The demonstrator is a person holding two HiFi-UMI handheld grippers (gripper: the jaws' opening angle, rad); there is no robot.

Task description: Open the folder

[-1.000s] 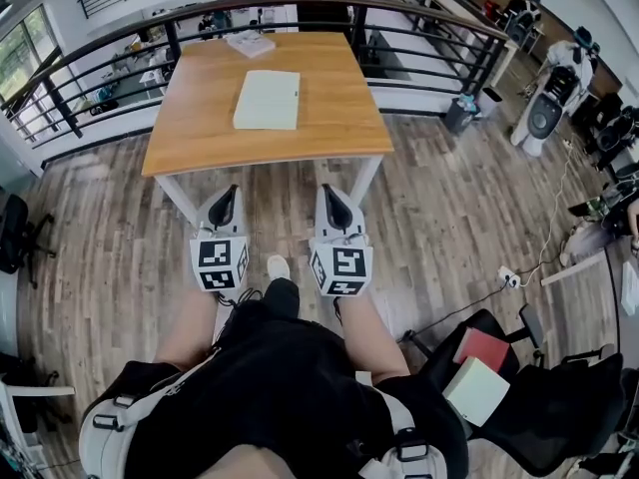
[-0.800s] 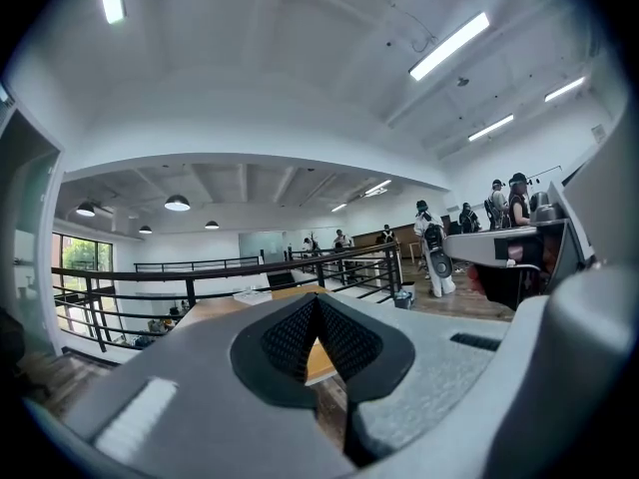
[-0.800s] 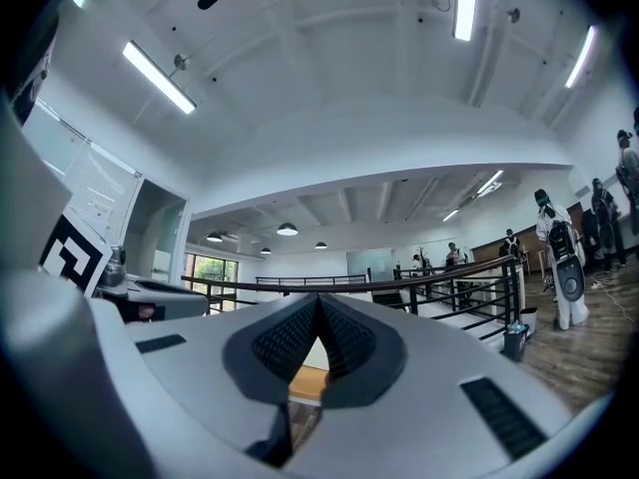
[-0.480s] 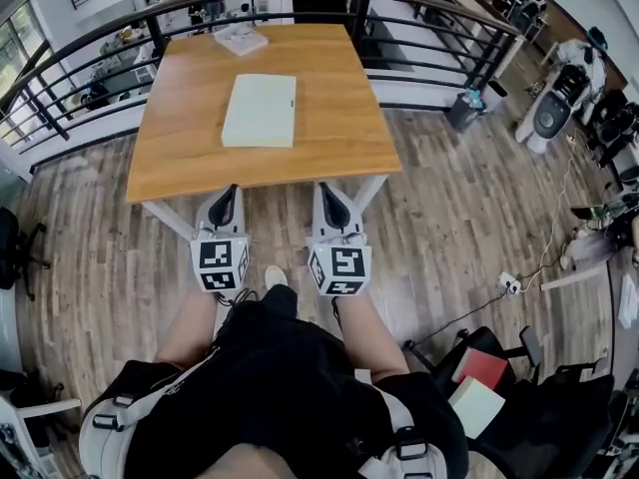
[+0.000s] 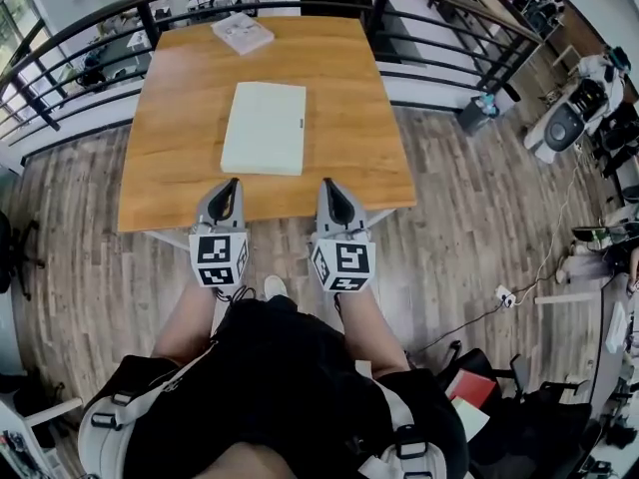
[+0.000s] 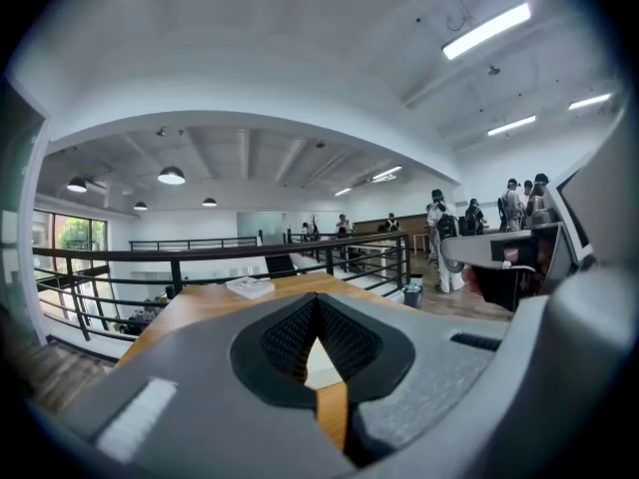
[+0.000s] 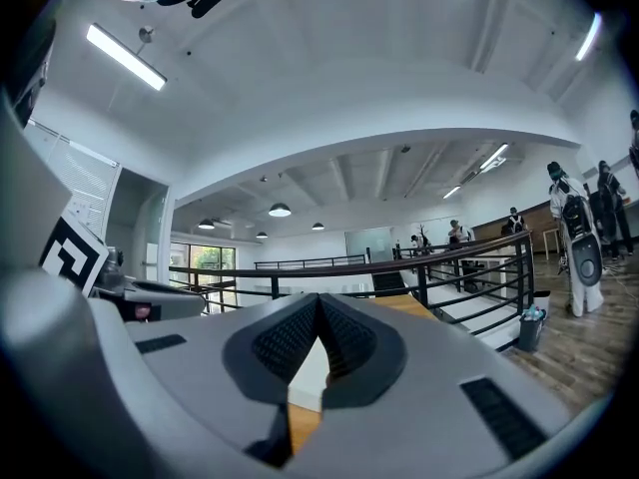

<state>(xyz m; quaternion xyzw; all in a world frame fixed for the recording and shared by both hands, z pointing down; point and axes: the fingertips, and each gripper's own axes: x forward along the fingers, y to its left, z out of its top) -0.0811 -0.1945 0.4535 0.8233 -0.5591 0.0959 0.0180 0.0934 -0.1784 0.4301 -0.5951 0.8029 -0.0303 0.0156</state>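
A closed pale folder (image 5: 264,128) lies flat in the middle of the wooden table (image 5: 170,178). My left gripper (image 5: 229,185) and right gripper (image 5: 329,185) hover side by side over the table's near edge, both pointing at the folder and a short way from it. Both are shut with nothing held. In the left gripper view the left gripper (image 6: 316,299) has its pads meeting at the tip, and a sliver of the folder (image 6: 318,359) shows below. The right gripper (image 7: 319,299) looks the same, with the folder (image 7: 310,372) seen under its tip.
A small white packet (image 5: 243,32) sits at the table's far edge. A black railing (image 5: 439,13) runs behind and to both sides of the table. A bin (image 5: 477,110) and a white machine (image 5: 571,120) stand to the right; a chair with items (image 5: 469,387) is at the lower right.
The table and folder have come much closer in the head view. Both grippers, earlier over the floor in front of the table, now reach over its near edge. Both stay shut.
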